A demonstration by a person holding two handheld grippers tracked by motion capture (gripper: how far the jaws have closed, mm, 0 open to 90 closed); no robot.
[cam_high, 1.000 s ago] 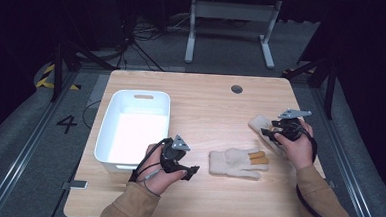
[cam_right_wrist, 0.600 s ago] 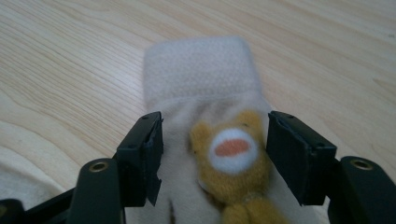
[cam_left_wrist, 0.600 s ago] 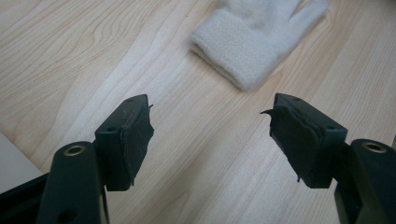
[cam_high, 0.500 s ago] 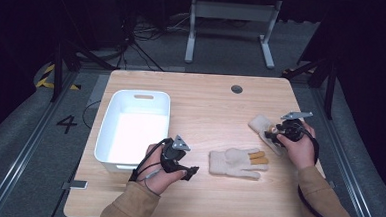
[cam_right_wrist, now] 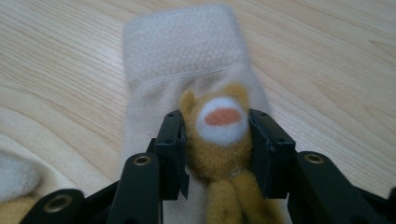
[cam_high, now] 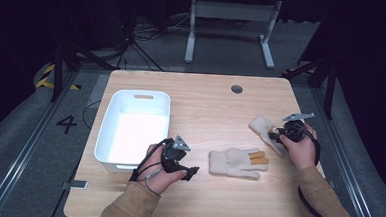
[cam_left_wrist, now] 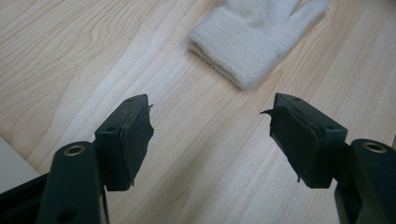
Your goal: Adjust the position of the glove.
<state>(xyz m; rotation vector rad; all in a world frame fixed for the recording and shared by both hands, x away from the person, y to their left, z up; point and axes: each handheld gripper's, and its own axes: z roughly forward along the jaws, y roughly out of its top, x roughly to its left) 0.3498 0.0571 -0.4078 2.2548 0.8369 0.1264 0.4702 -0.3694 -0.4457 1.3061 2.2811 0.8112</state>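
Two cream knit gloves lie on the wooden table point(cam_high: 206, 104). One glove point(cam_high: 235, 162) point(cam_left_wrist: 254, 42) with tan fingertips lies flat at the front middle. My left gripper point(cam_high: 192, 172) point(cam_left_wrist: 211, 140) rests just left of its cuff, open, with bare wood between its jaws. The other glove point(cam_high: 262, 127) point(cam_right_wrist: 182, 46) lies at the right. My right gripper point(cam_high: 278, 134) point(cam_right_wrist: 217, 149) has just been closing, and its pads now press on both sides of this glove's tan plush animal face point(cam_right_wrist: 222, 119).
A white plastic bin point(cam_high: 136, 98) stands on the left part of the table, close beside my left hand. A round grommet hole point(cam_high: 236, 89) sits near the far edge. The table's right edge runs close to my right hand.
My right gripper has sunk slightly onto the right glove and its jaws have closed on the plush face. The left hand and the middle glove have stayed put.
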